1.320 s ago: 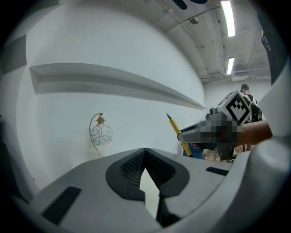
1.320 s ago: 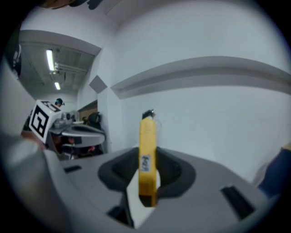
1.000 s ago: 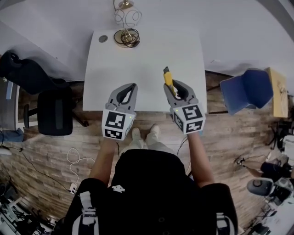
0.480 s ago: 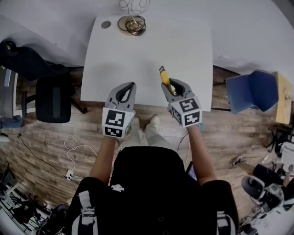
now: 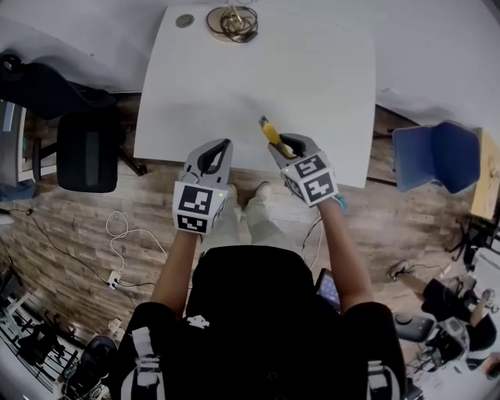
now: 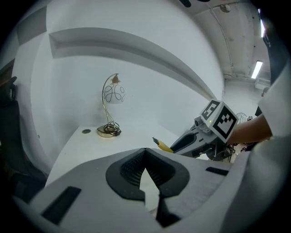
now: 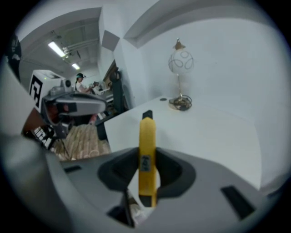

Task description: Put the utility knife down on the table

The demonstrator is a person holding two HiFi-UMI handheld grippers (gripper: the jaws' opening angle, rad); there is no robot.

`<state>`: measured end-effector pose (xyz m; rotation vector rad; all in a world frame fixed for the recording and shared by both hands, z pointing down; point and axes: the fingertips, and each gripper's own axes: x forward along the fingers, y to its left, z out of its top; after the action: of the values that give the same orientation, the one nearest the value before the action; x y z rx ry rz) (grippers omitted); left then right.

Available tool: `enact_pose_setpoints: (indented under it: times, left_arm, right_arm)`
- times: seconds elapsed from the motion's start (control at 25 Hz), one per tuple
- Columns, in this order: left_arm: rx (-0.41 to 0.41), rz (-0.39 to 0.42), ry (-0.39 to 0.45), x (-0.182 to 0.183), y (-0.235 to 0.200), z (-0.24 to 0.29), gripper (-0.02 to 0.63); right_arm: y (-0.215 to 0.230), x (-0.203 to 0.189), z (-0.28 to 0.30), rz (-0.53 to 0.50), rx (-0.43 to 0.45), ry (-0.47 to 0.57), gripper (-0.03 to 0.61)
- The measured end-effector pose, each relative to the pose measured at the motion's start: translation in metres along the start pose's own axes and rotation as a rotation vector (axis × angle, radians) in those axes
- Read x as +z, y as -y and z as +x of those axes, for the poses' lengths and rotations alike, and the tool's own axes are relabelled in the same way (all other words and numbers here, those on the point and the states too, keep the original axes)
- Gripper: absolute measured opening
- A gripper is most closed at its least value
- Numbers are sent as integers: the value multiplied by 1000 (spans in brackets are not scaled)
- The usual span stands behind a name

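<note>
White table [image 5: 312, 94], utility knife [image 7: 146, 150] clamped, lamp globe [image 6: 113, 93] only in gripper views

lamp [image 5: 232, 21] — top cut off, head view

No text can be read; the small label [image 7: 145, 162] on the yellow knife [image 7: 147, 134] is blurred.

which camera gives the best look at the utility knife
The right gripper view: the yellow utility knife stands centred, clamped between the jaws, nearly whole. The head view shows it small, poking from the right gripper; the left gripper view only its tip.
</note>
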<state>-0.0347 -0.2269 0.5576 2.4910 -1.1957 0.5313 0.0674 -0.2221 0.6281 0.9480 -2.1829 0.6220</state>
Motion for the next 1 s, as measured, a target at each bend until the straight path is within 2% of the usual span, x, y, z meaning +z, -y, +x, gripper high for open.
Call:
enact_pose_setpoints:
  times: [0.24, 0.72, 1.0]
  left_arm:
    - [10, -20, -26, -14, -2, 1, 15]
    - [30, -59, -67, -31, -7, 5, 15]
    - [26, -72, -82, -37, -5, 7, 15]
  right_arm:
    - [3, -15, 24, -115, 28, -107, 137]
    - [21, -46, 58, -373, 27, -326, 137]
    - [31, -65, 72, -491, 32, -436, 137]
